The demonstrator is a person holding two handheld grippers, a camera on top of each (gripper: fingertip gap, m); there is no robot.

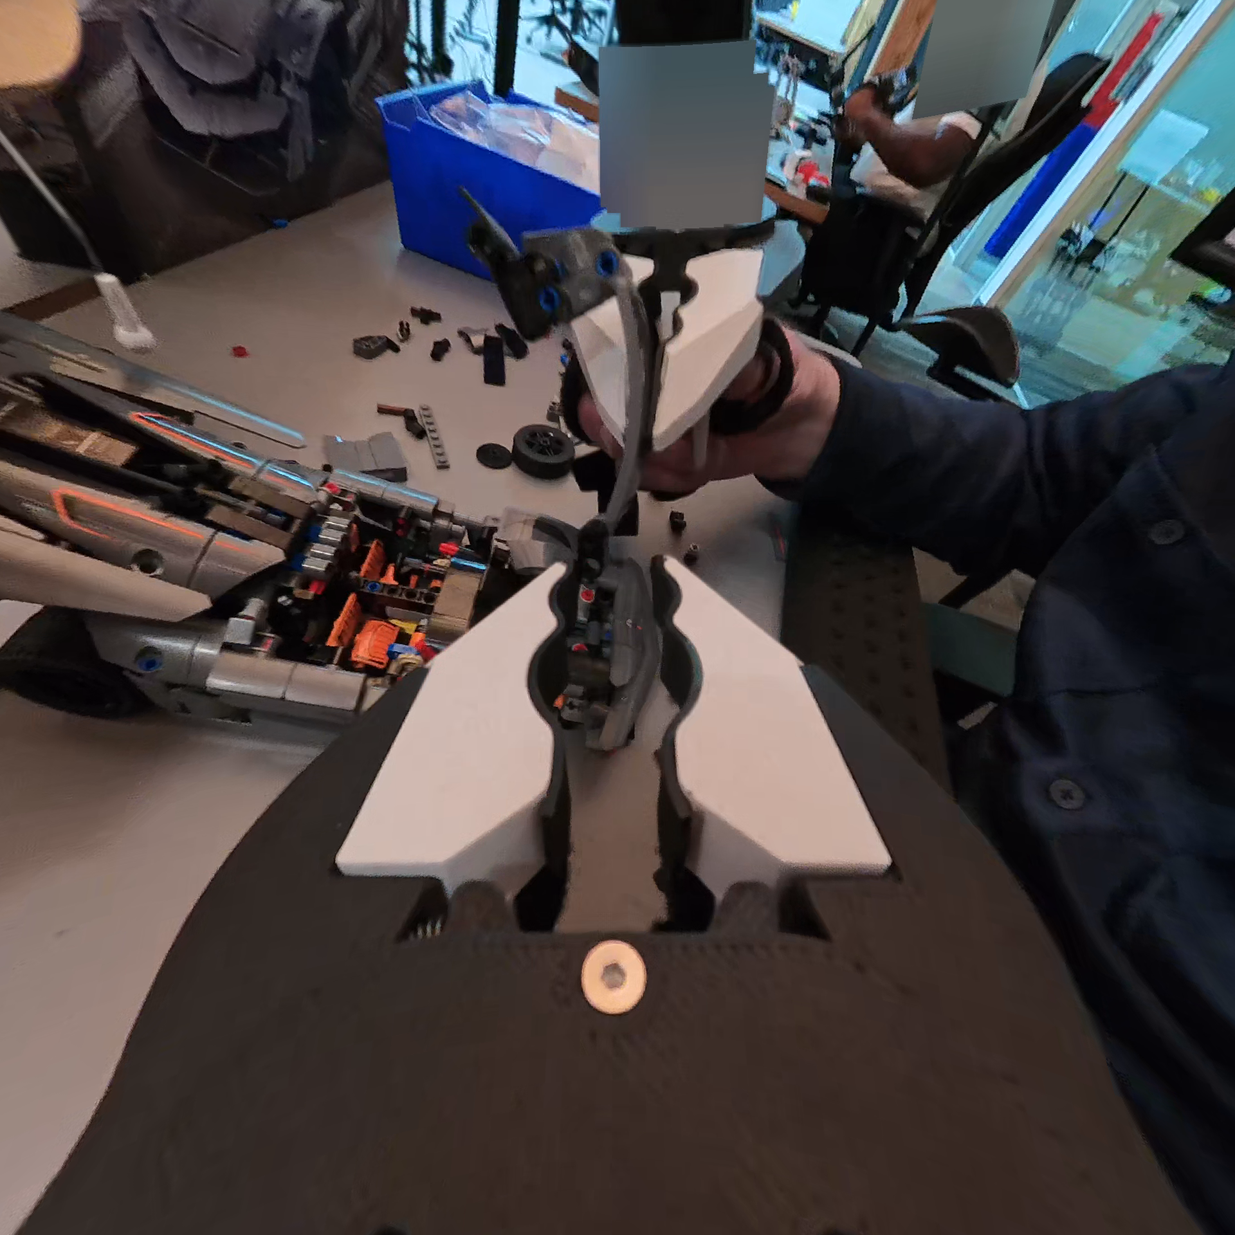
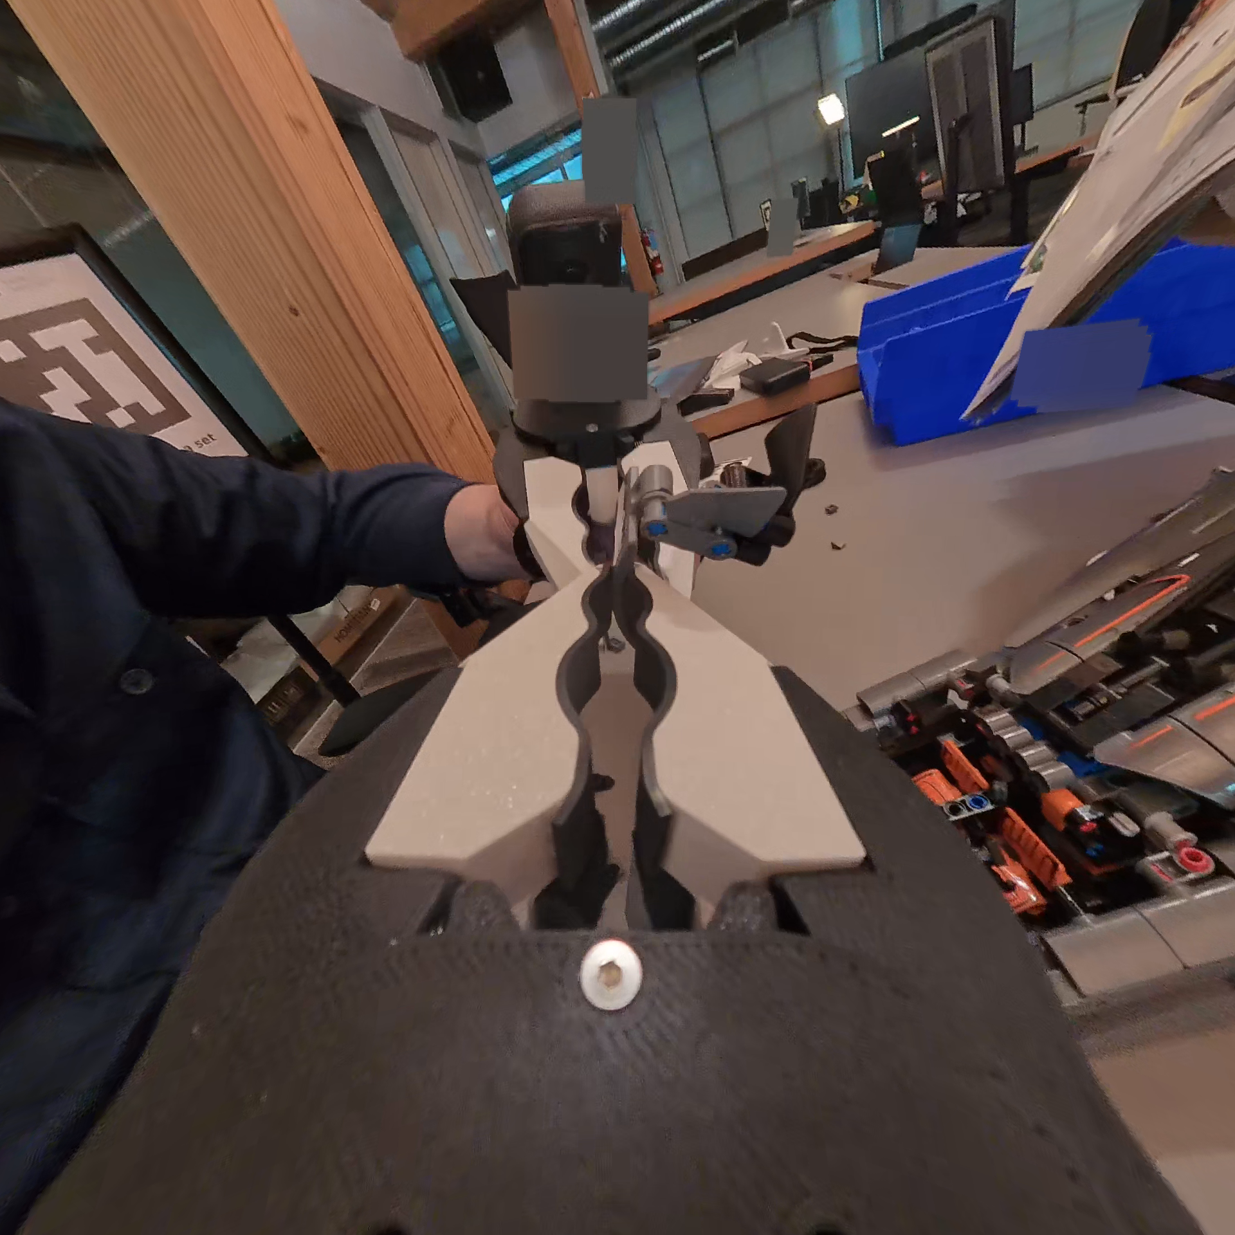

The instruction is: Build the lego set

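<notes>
the left gripper (image 1: 609,581) pinched one end of a grey lego sub-assembly (image 1: 605,661) above the table (image 1: 200,835); the right gripper (image 2: 616,580) clamped its far end, beside the half-built lego car (image 1: 220,548) and loose pieces (image 1: 434,347)

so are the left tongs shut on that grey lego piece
Yes: the left tongs are shut on the grey lego piece, fingers pinching both sides.

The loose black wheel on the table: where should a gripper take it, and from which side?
Judging by its pose, the black wheel stands on its tread, hub face showing. Come from above and pinch across its two flat faces; the round tread would probably roll out of the fingers.
</notes>
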